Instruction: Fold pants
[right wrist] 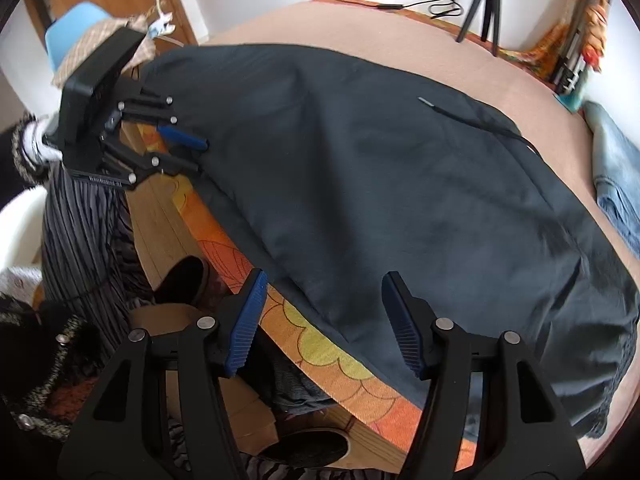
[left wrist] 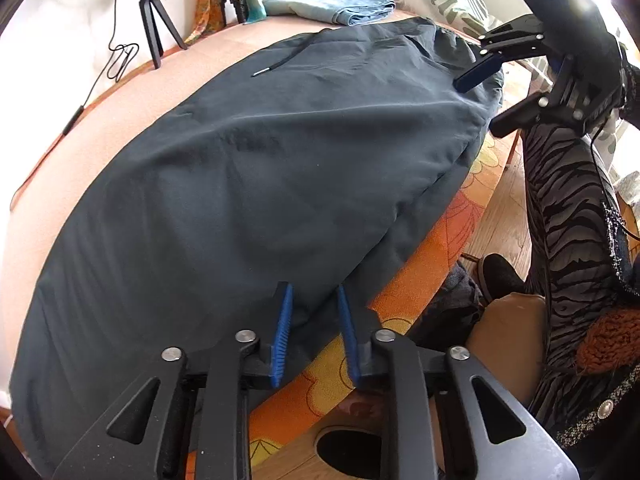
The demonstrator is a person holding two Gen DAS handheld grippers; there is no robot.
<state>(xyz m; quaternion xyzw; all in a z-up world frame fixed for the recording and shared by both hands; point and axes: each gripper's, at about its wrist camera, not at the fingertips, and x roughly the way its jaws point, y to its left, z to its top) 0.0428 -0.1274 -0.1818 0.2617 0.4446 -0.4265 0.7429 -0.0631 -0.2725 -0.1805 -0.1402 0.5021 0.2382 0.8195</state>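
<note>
Dark pants (left wrist: 256,168) lie spread flat on a pink-covered table, with a drawstring (left wrist: 280,65) near the waist. In the right wrist view the pants (right wrist: 380,184) fill the middle. My left gripper (left wrist: 314,294) is open at the near edge of the pants, its blue pads on either side of the fabric edge. It also shows in the right wrist view (right wrist: 192,156), open at the far left edge of the pants. My right gripper (right wrist: 324,280) is open over the pants' near edge. In the left wrist view the right gripper (left wrist: 476,100) is open at the far right end.
Folded light-blue jeans (left wrist: 332,4) lie at the table's far side, also in the right wrist view (right wrist: 616,184). A black tripod (left wrist: 150,16) stands on the table's far edge. An orange floral cloth (left wrist: 404,296) hangs over the near edge. The person's striped trousers (left wrist: 568,216) are close.
</note>
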